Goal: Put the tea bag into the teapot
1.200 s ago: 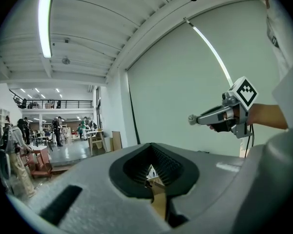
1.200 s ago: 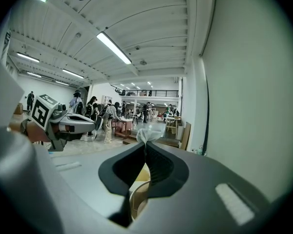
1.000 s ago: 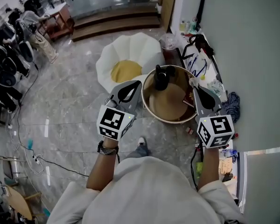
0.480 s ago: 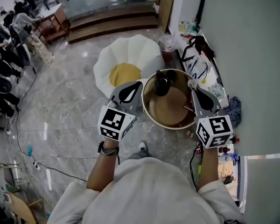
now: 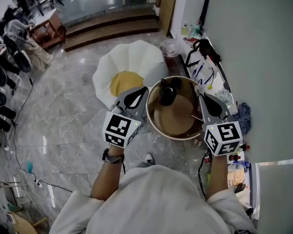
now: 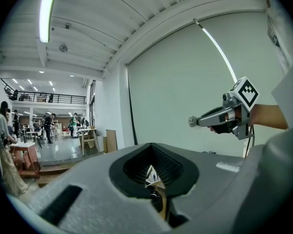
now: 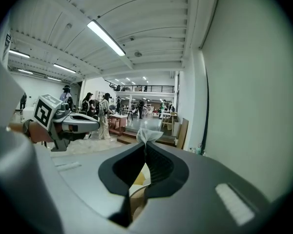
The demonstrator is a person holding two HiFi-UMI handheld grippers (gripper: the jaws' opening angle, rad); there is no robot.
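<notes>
On the floor at the left, a white petal-edged cushion (image 5: 139, 57) with a yellow centre lies just beyond the round wooden tray (image 5: 176, 117). The left gripper (image 5: 143, 90) hovers at the tray's left edge, its 2 jaws brought together on nothing I can make out. A small pale triangle shows through the opening behind the tips, and I cannot tell what it is. The black teapot (image 5: 167, 90) stands upright near the tray's far left edge, close beside that gripper's tips. Whether its lid is on is too small to read. At the tray's right edge, the right gripper (image 7: 146, 144) is clamped on the tea bag (image 7: 146, 133), whose crumpled white top pokes out past the tips.

Over the last 1 second the tray has slid nearer to the person in the head view, so the person seems to have edged up to it. The 2 grippers have kept their spacing, and the tea bag is no closer to the teapot. By my reading the bag is secured but the carry across to the pot has not begun.
</notes>
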